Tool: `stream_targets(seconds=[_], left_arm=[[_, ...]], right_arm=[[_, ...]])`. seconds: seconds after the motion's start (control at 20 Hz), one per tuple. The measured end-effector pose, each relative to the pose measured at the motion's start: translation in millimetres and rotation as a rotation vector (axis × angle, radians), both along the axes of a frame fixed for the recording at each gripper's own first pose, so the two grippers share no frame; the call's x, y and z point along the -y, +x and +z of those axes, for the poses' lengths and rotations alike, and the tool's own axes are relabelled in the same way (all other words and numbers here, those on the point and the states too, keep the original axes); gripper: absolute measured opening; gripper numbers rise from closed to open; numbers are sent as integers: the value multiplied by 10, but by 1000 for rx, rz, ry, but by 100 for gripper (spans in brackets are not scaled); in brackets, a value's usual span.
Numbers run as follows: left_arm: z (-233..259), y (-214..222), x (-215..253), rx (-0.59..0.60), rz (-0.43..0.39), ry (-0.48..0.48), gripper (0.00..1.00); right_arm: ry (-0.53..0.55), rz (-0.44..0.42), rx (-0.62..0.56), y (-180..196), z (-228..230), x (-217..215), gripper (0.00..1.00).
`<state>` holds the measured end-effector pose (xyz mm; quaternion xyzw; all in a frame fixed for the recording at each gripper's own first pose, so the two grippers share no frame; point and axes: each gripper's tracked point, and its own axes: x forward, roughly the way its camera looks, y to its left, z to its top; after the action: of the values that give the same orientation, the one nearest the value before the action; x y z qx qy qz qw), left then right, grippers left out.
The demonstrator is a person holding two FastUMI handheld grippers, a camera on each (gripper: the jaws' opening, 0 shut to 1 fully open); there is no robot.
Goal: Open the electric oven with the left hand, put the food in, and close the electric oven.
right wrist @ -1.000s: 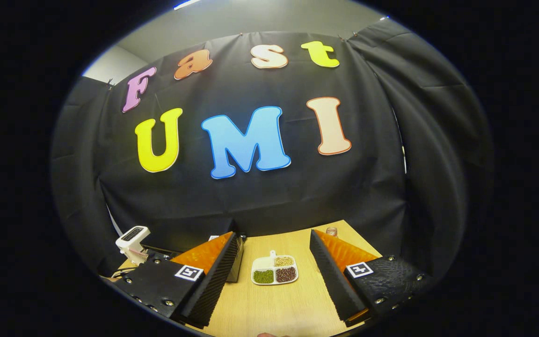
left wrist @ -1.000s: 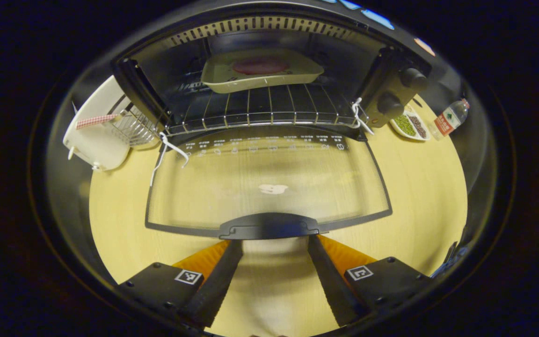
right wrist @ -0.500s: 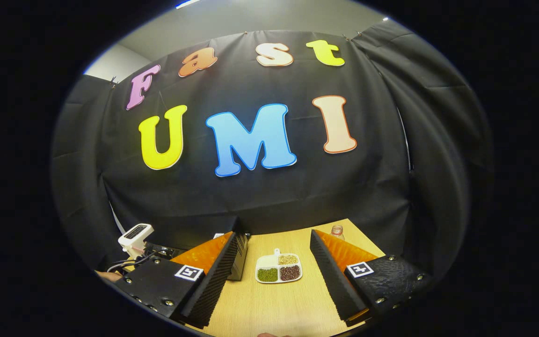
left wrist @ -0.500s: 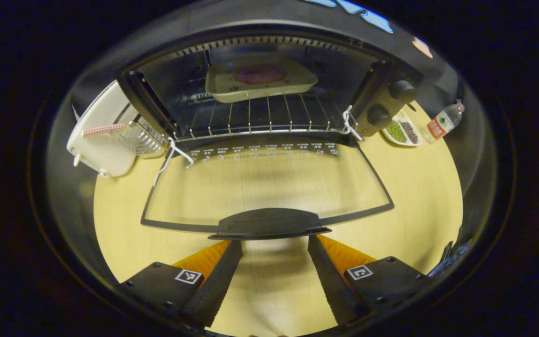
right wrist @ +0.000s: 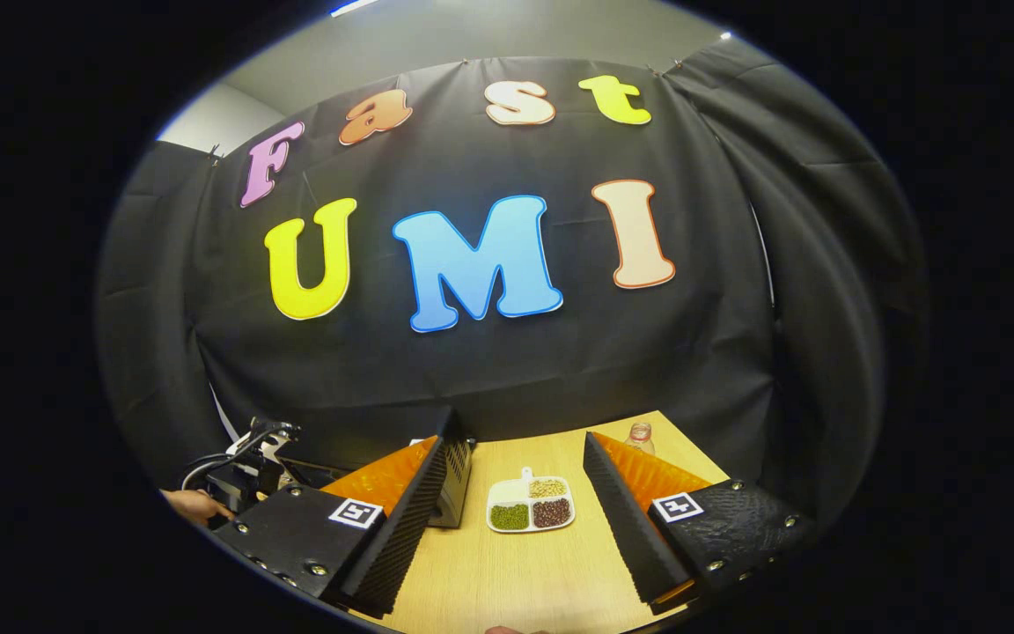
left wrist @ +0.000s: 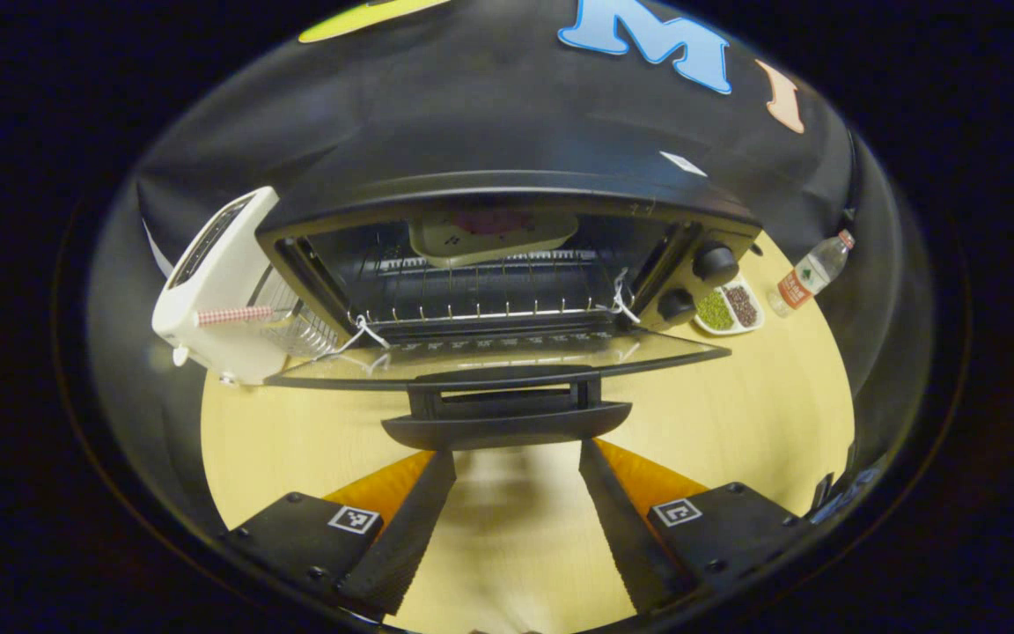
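Oven handle [left wrist: 507, 424] sits just ahead of the left claw [left wrist: 507, 493], whose fingers stand wide apart and grip nothing; whether the tips touch the handle cannot be told. Beyond the handle the glass door [left wrist: 489, 361] lies nearly level, partly raised off the tabletop [left wrist: 736, 423]. Farther in, the electric oven [left wrist: 507, 189] stands open, with a wire rack [left wrist: 481, 295] and, at the back of it, a pale tray of food [left wrist: 489, 233]. Left of the oven is a white appliance [left wrist: 216, 291]; to the right, past the knobs [left wrist: 716, 261], lie a divided dish of beans [left wrist: 727, 308] and a water bottle [left wrist: 806, 273].

In the right gripper view, the right claw [right wrist: 511, 519] hangs wide and empty above the tabletop [right wrist: 507, 581], the bean dish [right wrist: 531, 514] ahead between its fingers and the bottle [right wrist: 639, 433] farther off to the right.
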<state>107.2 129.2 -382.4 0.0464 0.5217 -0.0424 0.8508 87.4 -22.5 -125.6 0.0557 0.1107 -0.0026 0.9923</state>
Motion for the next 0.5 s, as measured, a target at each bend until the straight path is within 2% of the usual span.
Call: stream_targets(seconds=[0.1,0.15,0.2,0.25,0.35,0.45,0.5], left_arm=[[72,80,7,32,-2,0,100],[95,102,33,43,-2,-15,97],[120,118,61,44,0,-29,100],[127,185,56,54,3,-23,97],[196,265,13,80,7,-8,100],[373,321,52,134,15,-29,97],[530,342,89,179,13,-40,100]], right_arm=[[2,-11,-8,-5,-14,29,96],[4,-15,-11,-2,-20,41,96],[4,-18,-15,0,-25,46,96],[6,-20,-19,21,-53,50,96],[11,-16,-27,32,-65,34,96],[7,-12,-25,27,-53,31,96],[3,-10,-21,30,-28,29,96]])
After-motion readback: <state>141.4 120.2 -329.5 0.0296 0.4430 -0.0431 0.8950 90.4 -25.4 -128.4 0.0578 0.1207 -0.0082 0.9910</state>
